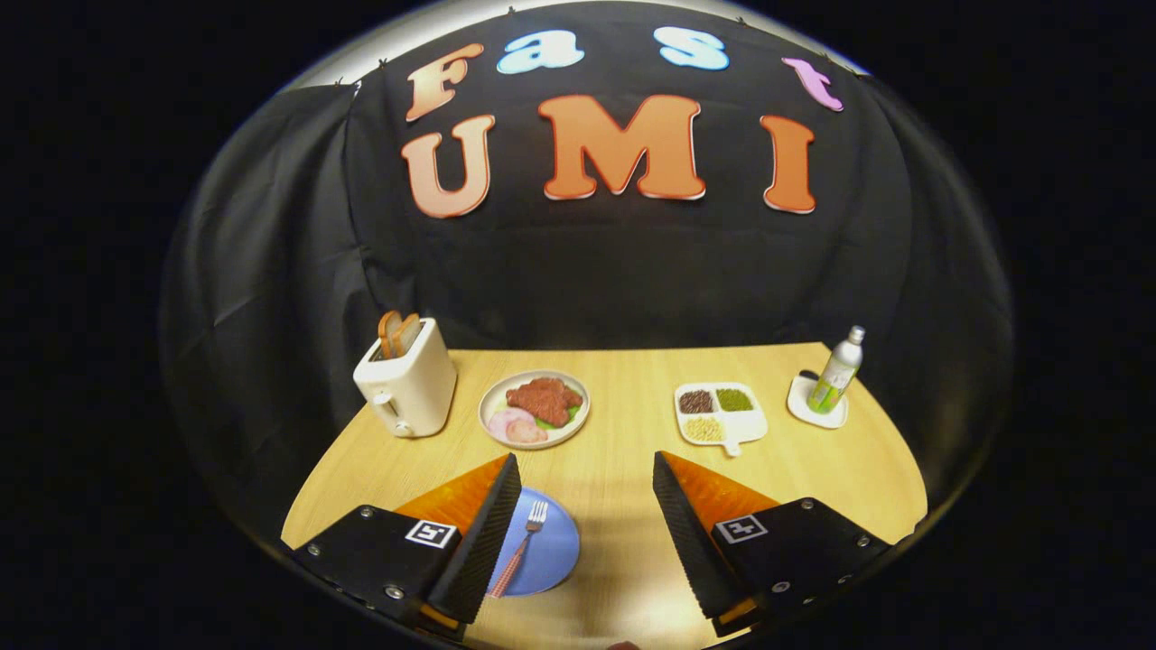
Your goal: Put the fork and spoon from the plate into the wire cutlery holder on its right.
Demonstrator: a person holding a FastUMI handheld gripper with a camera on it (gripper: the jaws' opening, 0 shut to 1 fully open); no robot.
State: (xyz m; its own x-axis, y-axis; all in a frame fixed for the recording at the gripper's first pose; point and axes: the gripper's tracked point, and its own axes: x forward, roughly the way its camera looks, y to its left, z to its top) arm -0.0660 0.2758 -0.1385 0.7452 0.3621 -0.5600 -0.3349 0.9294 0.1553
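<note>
gripper view: fingers [587,469] wide apart, empty, fork [524,544] on blue plate [553,551] between them

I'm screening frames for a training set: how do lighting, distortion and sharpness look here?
Gripper view: strong fisheye bend curves the table edge; light is even on the tabletop, with a bright glare patch between the open gripper fingers near their base; the fork on the blue plate is slightly soft; toaster and bottle read sharply.
</note>
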